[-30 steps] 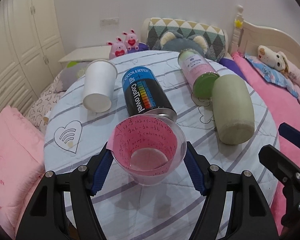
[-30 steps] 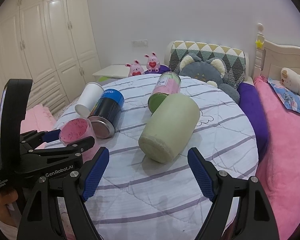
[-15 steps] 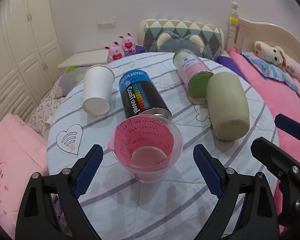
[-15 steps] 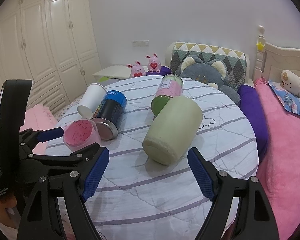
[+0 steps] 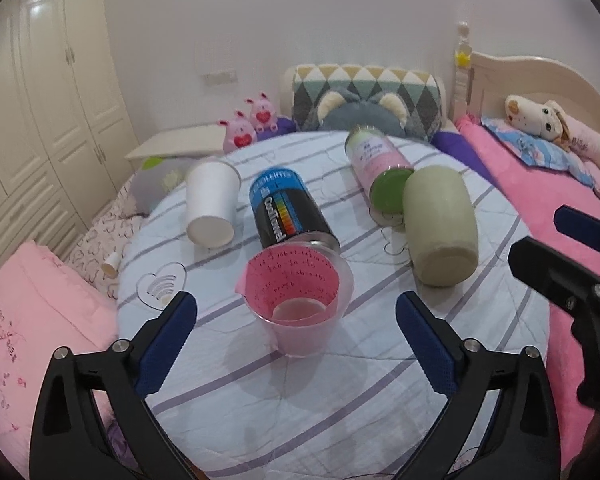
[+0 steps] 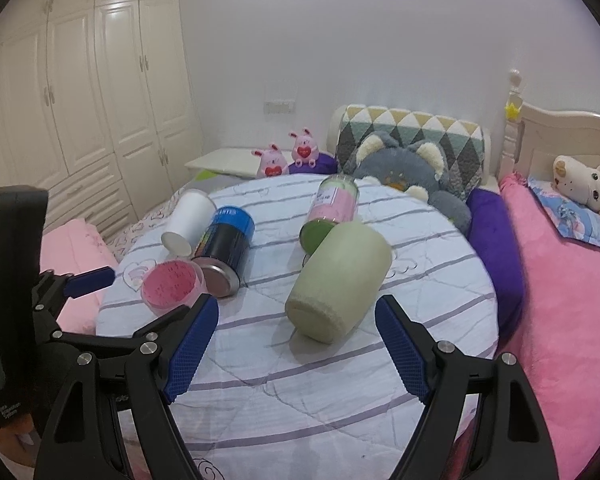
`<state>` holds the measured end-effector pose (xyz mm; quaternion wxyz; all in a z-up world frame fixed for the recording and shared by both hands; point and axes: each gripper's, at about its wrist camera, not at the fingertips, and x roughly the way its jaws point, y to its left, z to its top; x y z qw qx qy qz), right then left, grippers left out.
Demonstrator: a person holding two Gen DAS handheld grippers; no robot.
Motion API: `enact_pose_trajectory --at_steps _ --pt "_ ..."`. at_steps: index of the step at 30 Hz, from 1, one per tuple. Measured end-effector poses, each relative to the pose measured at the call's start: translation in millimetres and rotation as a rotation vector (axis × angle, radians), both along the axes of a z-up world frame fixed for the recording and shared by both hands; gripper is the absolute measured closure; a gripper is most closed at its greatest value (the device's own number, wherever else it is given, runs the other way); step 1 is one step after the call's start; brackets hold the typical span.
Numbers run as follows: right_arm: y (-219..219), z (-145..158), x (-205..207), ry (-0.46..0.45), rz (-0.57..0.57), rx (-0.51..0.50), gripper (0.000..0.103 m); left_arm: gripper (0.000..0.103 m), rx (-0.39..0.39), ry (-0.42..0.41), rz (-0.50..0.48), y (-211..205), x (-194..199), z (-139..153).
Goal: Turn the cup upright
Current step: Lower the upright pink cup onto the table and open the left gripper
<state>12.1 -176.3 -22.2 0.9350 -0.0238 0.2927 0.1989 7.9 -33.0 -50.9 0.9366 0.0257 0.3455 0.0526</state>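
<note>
A clear cup with pink paper inside (image 5: 298,304) stands upright on the round striped table (image 5: 340,392); it also shows in the right wrist view (image 6: 171,286). My left gripper (image 5: 296,344) is open and empty, just behind the cup, fingers wide on either side. A pale green cup (image 6: 338,282) lies on its side, base toward me; my right gripper (image 6: 296,344) is open and empty just short of it. A white paper cup (image 5: 212,210), a blue-black can (image 5: 288,212) and a pink jar with green lid (image 5: 376,168) lie on their sides.
A pink bed (image 6: 564,288) with a plush dog (image 6: 580,182) lies to the right. A grey plush (image 6: 408,168), a patterned cushion (image 6: 412,128) and two pink toys (image 6: 288,154) sit behind the table. White wardrobes (image 6: 80,100) stand on the left.
My left gripper opened, let go of the pink cup and drew back. The cup stays standing upright on the table. My right gripper rose slightly.
</note>
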Motion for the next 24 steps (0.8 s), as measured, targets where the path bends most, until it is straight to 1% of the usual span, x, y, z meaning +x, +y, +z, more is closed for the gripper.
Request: enact_pose_trajectory --at_steps 5,8,12,15,17,20,22,24 --pt "-7.3 11.5 -7.5 -0.045 -0.015 0.013 0.021 0.000 0.008 -0.043 -0.005 -4.8 -11.9 9.4" --pt "-10.8 16.7 -11.7 -0.069 -0.021 0.017 0.021 0.000 0.028 -0.064 0.013 -8.8 -19.0 12.5" --pt "-13.7 21.0 -17.2 -0.101 -0.029 0.010 0.021 0.000 -0.009 -0.085 0.022 -8.4 -29.1 15.9" --pt "-18.2 24.7 -22.1 -0.129 -0.035 0.024 0.021 0.000 -0.031 -0.115 0.038 -6.4 -35.9 21.1" --pt "-19.8 25.9 -24.0 -0.142 -0.036 0.026 0.021 0.000 -0.037 -0.139 0.051 -5.4 -39.6 25.2" --pt "-20.6 27.4 -27.9 -0.197 -0.041 0.015 0.021 0.000 -0.049 -0.161 0.065 -4.7 -43.3 29.2" --pt "-19.7 26.8 -28.9 -0.209 -0.040 0.002 0.021 0.000 -0.054 -0.172 0.071 -3.7 -45.8 30.9" --pt "-20.3 25.3 -27.9 -0.206 -0.036 0.012 0.021 0.000 -0.052 -0.182 0.078 -3.6 -48.1 32.0"
